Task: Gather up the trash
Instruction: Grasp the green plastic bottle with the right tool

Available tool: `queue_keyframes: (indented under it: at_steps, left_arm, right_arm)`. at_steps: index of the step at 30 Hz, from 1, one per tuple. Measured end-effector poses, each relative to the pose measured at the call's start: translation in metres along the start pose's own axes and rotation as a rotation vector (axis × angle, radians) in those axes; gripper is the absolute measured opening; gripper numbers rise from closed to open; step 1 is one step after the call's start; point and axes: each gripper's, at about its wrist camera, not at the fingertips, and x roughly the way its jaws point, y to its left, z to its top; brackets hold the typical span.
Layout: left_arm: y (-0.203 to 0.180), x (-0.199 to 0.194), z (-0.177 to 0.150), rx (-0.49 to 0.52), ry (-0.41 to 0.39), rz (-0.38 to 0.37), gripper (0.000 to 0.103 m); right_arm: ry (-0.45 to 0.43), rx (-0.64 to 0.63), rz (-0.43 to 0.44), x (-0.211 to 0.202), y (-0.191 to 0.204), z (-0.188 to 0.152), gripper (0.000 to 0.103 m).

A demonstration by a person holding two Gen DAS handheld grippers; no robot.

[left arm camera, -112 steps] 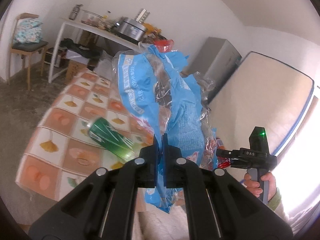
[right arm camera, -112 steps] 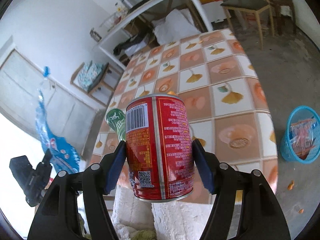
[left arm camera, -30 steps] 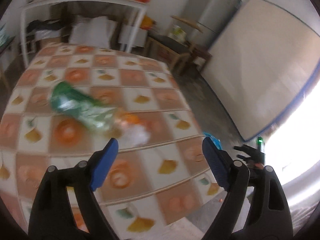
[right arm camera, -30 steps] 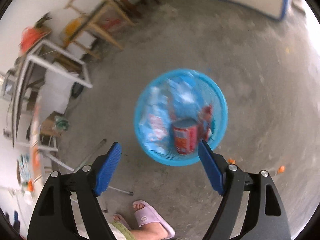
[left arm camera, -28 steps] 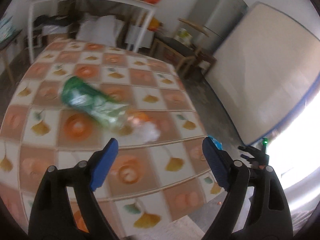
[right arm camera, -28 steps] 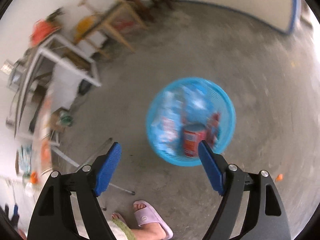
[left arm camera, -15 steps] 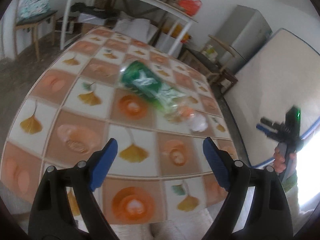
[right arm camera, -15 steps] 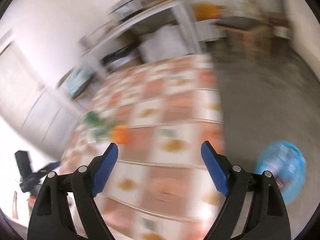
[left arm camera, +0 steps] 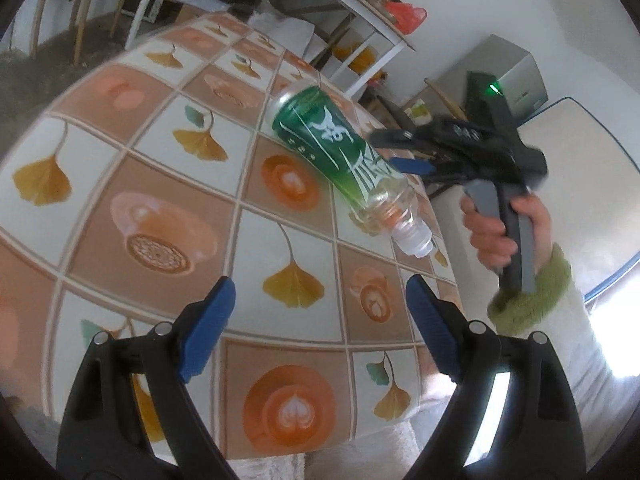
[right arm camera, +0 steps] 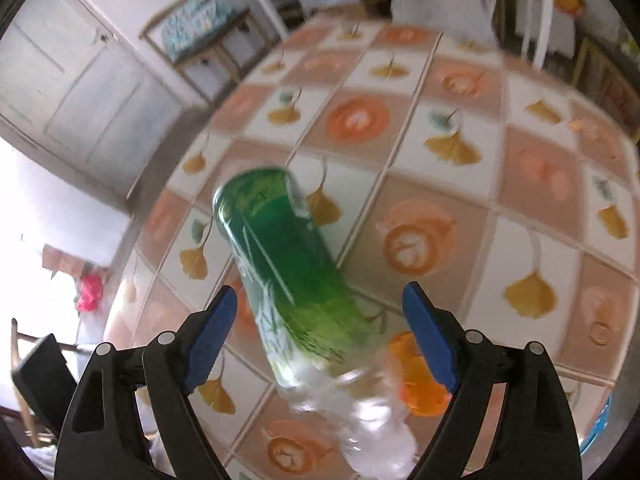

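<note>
The left gripper (left arm camera: pixel 316 316) hangs wide and empty over the near edge of the table (left arm camera: pixel 168 184) with its tile-patterned cloth. Beyond it a green-labelled plastic bottle (left arm camera: pixel 340 160) lies on its side. The right gripper (right arm camera: pixel 320 332), its jaws having just been opening, straddles that bottle without pressing it; a hand (left arm camera: pixel 504 228) grips its handle.

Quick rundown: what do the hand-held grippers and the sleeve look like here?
Left hand-held gripper: black plastic arms, silver rivets, blue ribbed pads. Right hand-held gripper: the same build. Seen from the left wrist view, the right one has a grey trigger grip and a lit green light on top. The sleeve has a fuzzy green cuff over pale fabric.
</note>
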Motion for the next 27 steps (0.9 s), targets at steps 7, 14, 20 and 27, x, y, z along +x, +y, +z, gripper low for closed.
queue_keyframes:
  at_steps: [7, 14, 20, 27]
  left_arm:
    - [0.004, 0.01, -0.003, -0.017, 0.031, -0.08, 0.083]
    - [0.01, 0.011, -0.005, -0.065, 0.035, -0.11, 0.083]
    - [0.01, 0.008, -0.008, -0.078, 0.04, -0.093, 0.083]
    - [-0.002, 0.014, -0.021, -0.017, 0.109, -0.101, 0.083]
  right_arm:
    - [0.072, 0.049, -0.014, 0.002, 0.017, -0.02, 0.071]
    - [0.125, 0.054, 0.028, 0.013, 0.037, -0.047, 0.058]
    - [0.133, 0.089, 0.109, 0.015, 0.048, -0.072, 0.057]
    - [0.267, 0.285, 0.41, 0.029, 0.034, -0.123, 0.058]
